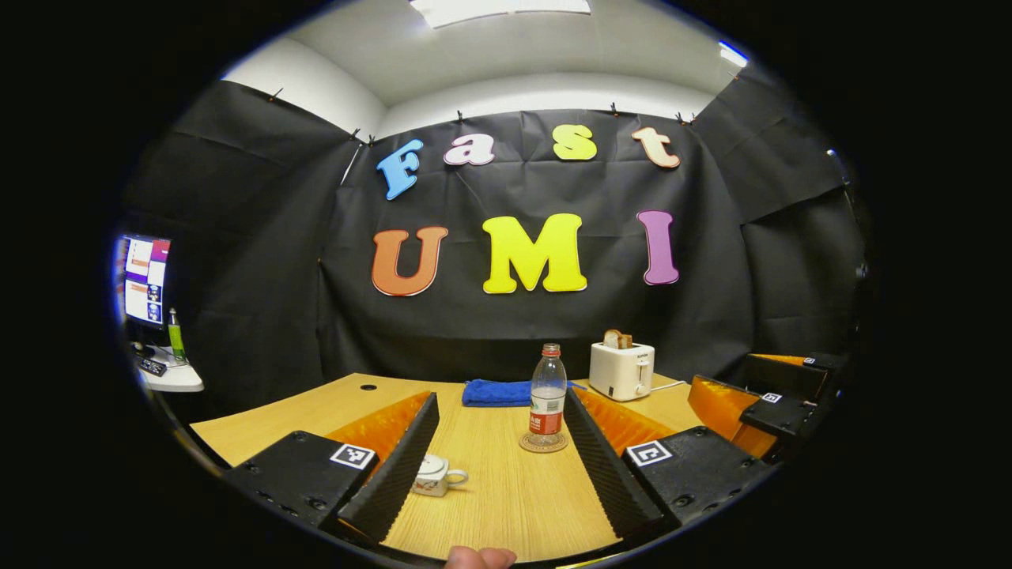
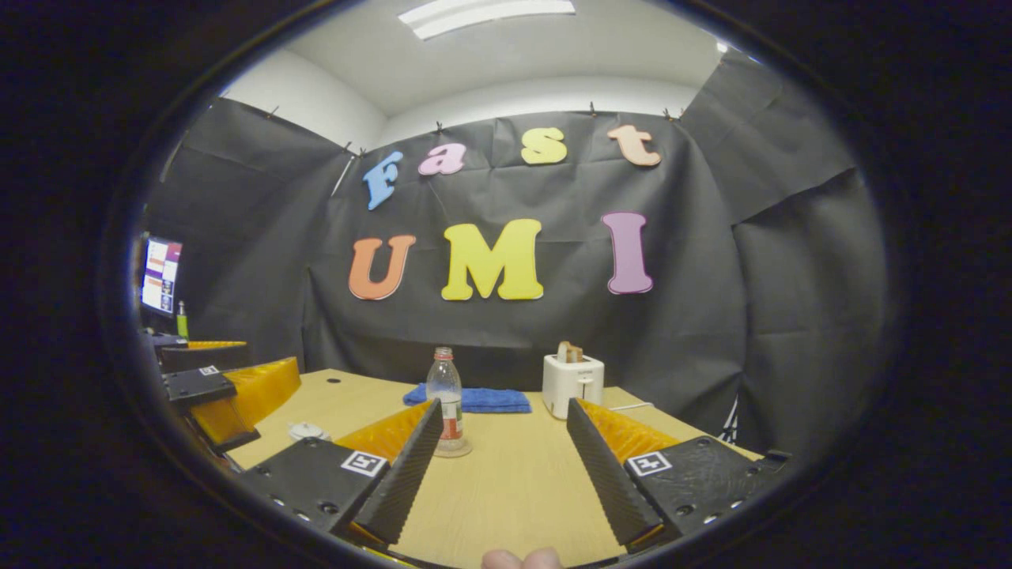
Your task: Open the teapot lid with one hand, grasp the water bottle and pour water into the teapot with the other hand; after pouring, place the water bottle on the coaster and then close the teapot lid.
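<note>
Left gripper (image 1: 494,466): mine, held wide open above the tabletop (image 1: 506,506), nothing between its fingers.
Right gripper (image 2: 500,466): also wide open and holding nothing; in the left gripper view it sits off to the right side (image 1: 779,407).
Teapot (image 1: 433,476): small and white, low on the tabletop just inside my left gripper's left finger, partly hidden by it; its lid seems to be on. From the right gripper it lies far to the left (image 2: 307,431).
Water bottle (image 1: 547,399): upright ahead of the left gripper, cap on, standing on the coaster (image 1: 543,444); from the right gripper it is ahead, by the left finger (image 2: 447,401).
Beyond: a blue cloth (image 1: 496,392) and a toaster (image 1: 622,369) at the far edge.
Progress: I judge nothing is done yet. Lid lifting, bottle grasp, pouring, return to the coaster and closing all remain.
</note>
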Demonstrator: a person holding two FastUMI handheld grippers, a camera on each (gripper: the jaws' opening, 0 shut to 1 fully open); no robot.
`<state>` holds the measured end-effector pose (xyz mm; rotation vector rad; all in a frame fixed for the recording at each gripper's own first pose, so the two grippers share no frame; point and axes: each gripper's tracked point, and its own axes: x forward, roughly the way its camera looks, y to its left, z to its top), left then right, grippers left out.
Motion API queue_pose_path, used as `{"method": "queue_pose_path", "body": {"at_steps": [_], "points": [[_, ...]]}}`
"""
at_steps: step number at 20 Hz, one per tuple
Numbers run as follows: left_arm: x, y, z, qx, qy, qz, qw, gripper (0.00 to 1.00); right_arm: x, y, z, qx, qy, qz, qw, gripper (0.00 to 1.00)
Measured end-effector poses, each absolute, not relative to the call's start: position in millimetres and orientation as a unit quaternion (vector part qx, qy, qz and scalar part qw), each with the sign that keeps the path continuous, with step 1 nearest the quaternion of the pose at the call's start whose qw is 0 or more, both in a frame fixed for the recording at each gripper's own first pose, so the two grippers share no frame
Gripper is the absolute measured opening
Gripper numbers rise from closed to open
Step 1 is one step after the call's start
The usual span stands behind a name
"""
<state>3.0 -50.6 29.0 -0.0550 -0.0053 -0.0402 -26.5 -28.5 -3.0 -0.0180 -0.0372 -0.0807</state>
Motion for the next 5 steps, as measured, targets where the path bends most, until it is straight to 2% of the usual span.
{"method": "queue_pose_path", "body": {"at_steps": [5], "points": [[0.6,-47.9,20.0,-0.029,0.01,-0.012,0.999,0.99,-31.9,-35.6,-5.1,-0.018,-0.021,-0.054,0.998,0.94]]}}
